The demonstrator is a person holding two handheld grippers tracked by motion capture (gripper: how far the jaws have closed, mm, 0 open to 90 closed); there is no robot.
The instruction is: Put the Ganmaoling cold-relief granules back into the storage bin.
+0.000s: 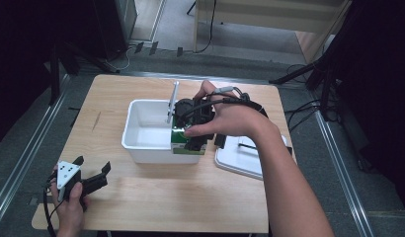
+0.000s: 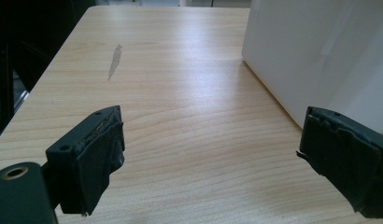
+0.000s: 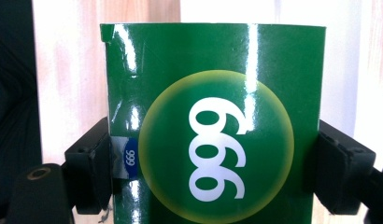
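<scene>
Right gripper (image 1: 190, 132) clamped on green box (image 3: 213, 121), held at right end of white bin (image 1: 141, 148), mid-desk (image 1: 156, 197). Left gripper (image 1: 94, 175) wide open, empty, at near left corner. Lid (image 1: 240, 160) off, beside bin. Judged: grasp done, box still to set down.

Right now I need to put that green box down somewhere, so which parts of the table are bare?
Bare wood lies left of the white bin, and along the near edge between the left gripper and the white lid. It is crowded at the bin's right end, where the right gripper holds the green box.
</scene>
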